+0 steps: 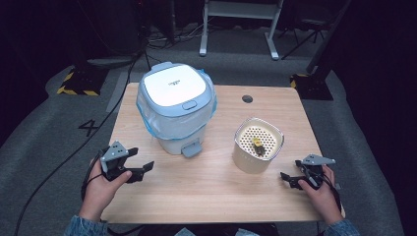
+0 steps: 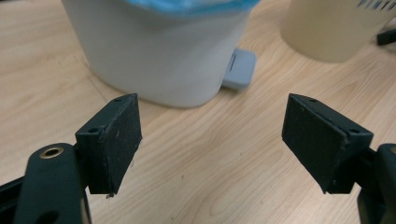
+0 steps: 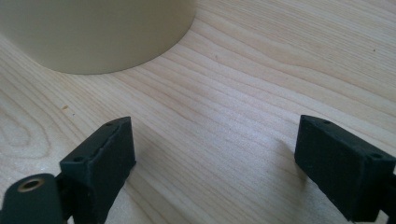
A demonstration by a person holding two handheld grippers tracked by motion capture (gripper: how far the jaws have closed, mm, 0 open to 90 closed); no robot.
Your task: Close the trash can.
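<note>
Nothing is picked up yet: your left gripper [image 1: 140,169] hangs wide and empty near the pedal bin [image 1: 176,105], lid down. Your right gripper [image 1: 291,180], also spread, sits beside the cream strainer cup [image 1: 257,145] on the tabletop [image 1: 206,191], which holds perhaps a food scrap [image 1: 257,145].

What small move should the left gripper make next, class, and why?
Probably forward to the bin's pedal. The left gripper is open and empty, aimed at the bin, whose lid is shut. Scraps sit in the strainer by the open right gripper, so the lid likely needs opening first.
</note>
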